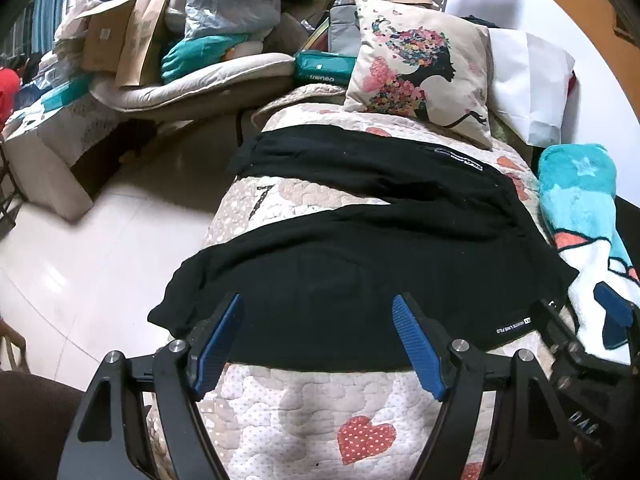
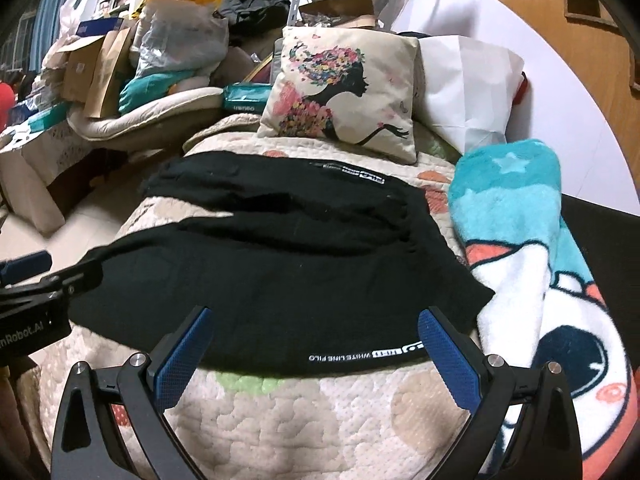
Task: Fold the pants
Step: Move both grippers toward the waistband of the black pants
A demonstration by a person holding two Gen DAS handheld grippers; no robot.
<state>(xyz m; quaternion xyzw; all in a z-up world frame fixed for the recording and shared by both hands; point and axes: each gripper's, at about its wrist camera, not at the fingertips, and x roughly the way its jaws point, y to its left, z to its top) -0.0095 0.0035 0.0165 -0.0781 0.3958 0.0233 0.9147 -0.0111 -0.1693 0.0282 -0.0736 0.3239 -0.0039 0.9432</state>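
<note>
Lying spread across a quilted cover (image 1: 304, 396), the black pants (image 1: 360, 240) run with their long axis from the left of the frame to the right in both views. The two leg ends point toward the left edge of the cover, the farther leg (image 1: 320, 156) sitting higher in the frame and the nearer leg (image 1: 248, 280) lower, with a wedge of quilt showing between them. The legs join at the right, where the fabric bunches beside a turquoise plush blanket (image 1: 580, 200). White lettering runs along the pants' near hem at lower right.

In the left wrist view, the left gripper (image 1: 318, 344) sits at the bottom centre, its blue-padded jaws standing well apart, with the near hem of the pants between and just beyond the tips; the pads press on nothing. At the lower right edge of that view the right gripper (image 1: 612, 312) shows only in part. In the right wrist view the right gripper (image 2: 314, 354) is likewise spread wide at the bottom centre, the lettered hem lying between its fingertips, nothing clamped. The left gripper's black body enters from the left edge there.

The cover carries red hearts and pale cloud shapes. Pale glossy floor tiles (image 1: 100, 248) fill the left. Cardboard boxes (image 1: 108, 36), bags and bedding are piled at upper left, a cushion (image 1: 420, 68) printed with a floral silhouette stands at upper centre, white paper bags sit to its right, and a white wall with wooden panelling curves at upper right.
</note>
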